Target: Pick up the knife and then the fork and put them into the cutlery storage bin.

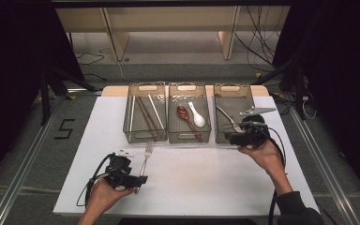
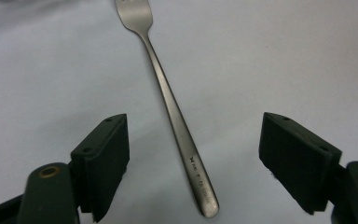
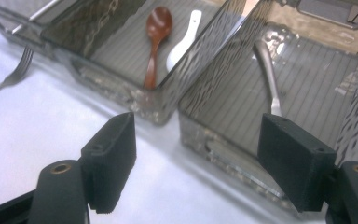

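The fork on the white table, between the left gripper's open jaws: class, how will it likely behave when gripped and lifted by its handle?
The fork looks like one piece of metal, so probably stiff. Its smooth, narrow handle may slip or twist between the left gripper's flat pads. Lying flat, it seems unlikely to roll, but gripped near the handle's end, the tines may dip.

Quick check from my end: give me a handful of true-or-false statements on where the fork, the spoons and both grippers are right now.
1. The fork lies on the white table, outside the trays. True.
2. The left gripper is clamped on the fork's handle. False: its fingers stand open on either side, not touching it.
3. The brown spoon and the white spoon share the middle tray. True.
4. The right gripper holds a metal utensil. False: it is open with nothing between its fingers, near the right tray.
5. The right tray holds one metal utensil. True.
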The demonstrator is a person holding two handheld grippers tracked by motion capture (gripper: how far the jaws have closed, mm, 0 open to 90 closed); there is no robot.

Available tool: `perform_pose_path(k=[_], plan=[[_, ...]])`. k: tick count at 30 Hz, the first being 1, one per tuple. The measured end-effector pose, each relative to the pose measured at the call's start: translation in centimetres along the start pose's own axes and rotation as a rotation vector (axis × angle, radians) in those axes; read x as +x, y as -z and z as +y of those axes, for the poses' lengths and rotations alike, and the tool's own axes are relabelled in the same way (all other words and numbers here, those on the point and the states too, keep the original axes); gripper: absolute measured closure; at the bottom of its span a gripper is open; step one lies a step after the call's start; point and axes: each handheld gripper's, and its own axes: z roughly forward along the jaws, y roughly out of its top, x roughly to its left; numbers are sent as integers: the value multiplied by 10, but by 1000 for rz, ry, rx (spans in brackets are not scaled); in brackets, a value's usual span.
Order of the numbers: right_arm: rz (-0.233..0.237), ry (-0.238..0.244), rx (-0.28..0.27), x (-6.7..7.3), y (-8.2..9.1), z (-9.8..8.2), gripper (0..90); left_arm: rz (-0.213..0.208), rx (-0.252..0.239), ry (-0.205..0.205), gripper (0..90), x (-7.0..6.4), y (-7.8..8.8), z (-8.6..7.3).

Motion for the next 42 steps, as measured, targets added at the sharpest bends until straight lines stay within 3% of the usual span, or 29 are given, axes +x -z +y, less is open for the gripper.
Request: perform_pose_path(k=[7,19,32,36,42], plan=[[26,-8,10,5,2,-22,284,25,46,15,324,5,-2,3],[45,-13,24,12,6,-49,279,29,140,-28,465,0,-6,22],[84,36,34,31,9,-59,271,45,205,-29,553,2,-27,40],[90,42,40,33,8,-61,271,47,232,-40,597,2,-33,41],[89,47,42,34,8,-62,271,50,234,-53,629,1,-36,43]])
